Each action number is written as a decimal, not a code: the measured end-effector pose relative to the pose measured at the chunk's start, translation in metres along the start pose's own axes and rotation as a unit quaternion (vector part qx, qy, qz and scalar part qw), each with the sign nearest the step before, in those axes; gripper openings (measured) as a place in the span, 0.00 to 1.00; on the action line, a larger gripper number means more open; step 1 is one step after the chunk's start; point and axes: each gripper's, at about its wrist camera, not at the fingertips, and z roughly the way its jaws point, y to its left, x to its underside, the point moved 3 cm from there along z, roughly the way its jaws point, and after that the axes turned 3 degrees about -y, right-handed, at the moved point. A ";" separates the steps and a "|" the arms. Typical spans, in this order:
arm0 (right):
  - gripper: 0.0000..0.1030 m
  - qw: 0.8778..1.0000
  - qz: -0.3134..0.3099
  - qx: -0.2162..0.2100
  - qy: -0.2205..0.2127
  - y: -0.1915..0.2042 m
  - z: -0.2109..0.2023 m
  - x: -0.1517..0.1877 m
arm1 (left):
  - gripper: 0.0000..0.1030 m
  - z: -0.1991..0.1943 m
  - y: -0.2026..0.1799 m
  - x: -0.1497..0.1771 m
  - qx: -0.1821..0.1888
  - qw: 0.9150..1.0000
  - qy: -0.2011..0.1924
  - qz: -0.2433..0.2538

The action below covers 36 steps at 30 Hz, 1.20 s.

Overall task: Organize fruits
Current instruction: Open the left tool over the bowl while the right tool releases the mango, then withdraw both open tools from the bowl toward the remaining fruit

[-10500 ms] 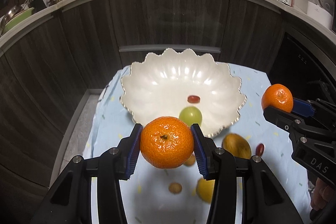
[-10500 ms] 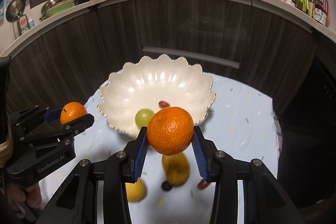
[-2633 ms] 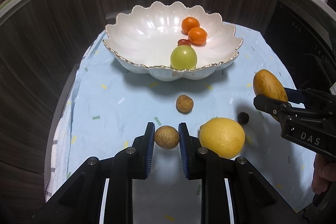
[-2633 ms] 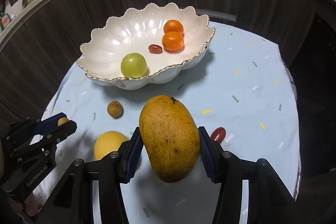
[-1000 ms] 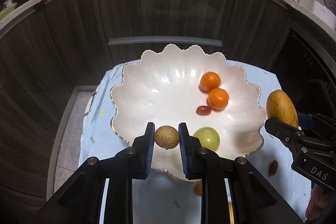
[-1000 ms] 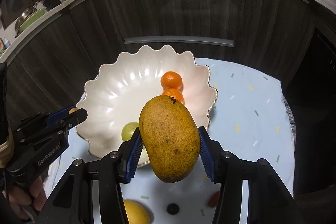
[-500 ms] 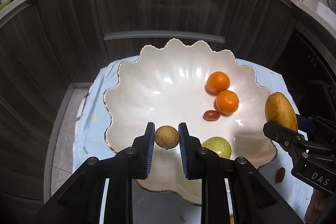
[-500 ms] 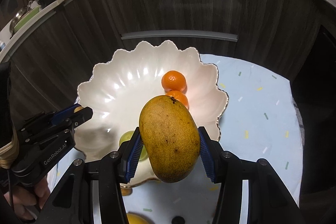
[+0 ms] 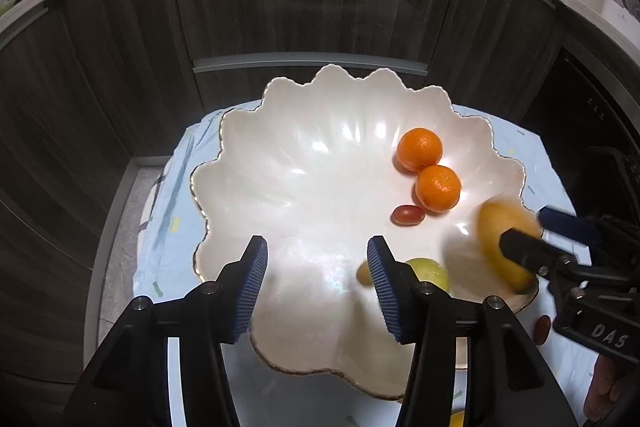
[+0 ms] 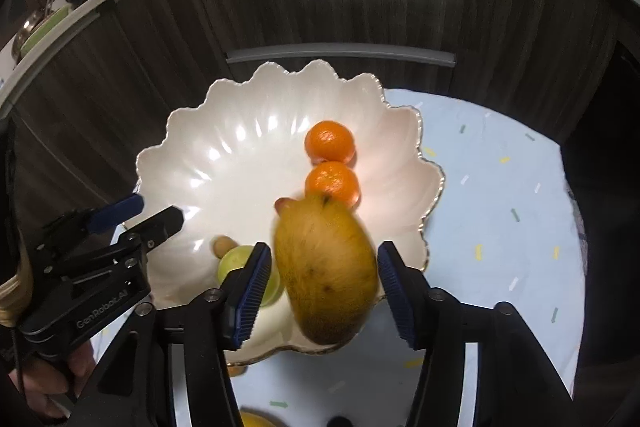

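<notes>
Opening both grippers over the scalloped white bowl [image 9: 280, 163], you've let go — the brown-speckled yellow mango [image 10: 326, 267] blurs between your right gripper's [image 10: 320, 285] parting jaws; the small tan fruit [image 9: 363, 273] left your left gripper [image 9: 316, 283].

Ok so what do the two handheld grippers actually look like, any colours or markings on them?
Both are matte black plastic frames with silver screws. Each finger ends in a ribbed blue pad. Seen from the other camera, the left gripper carries white "GenRobot.AI" lettering on its side, and the right gripper shows white letters reading "DAS". No cables on the grippers are clear. No sleeve can be made out.
</notes>
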 end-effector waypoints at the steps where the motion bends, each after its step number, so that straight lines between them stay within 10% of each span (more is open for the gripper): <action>1: 0.72 1.000 0.002 0.005 -0.007 -0.001 -0.003 -0.001 | 0.55 -0.001 0.000 0.000 -0.001 1.000 0.000 -0.001; 36: 0.73 0.996 0.035 0.041 -0.068 -0.050 -0.106 0.044 | 0.76 -0.091 -0.063 0.025 0.002 0.998 -0.047 0.033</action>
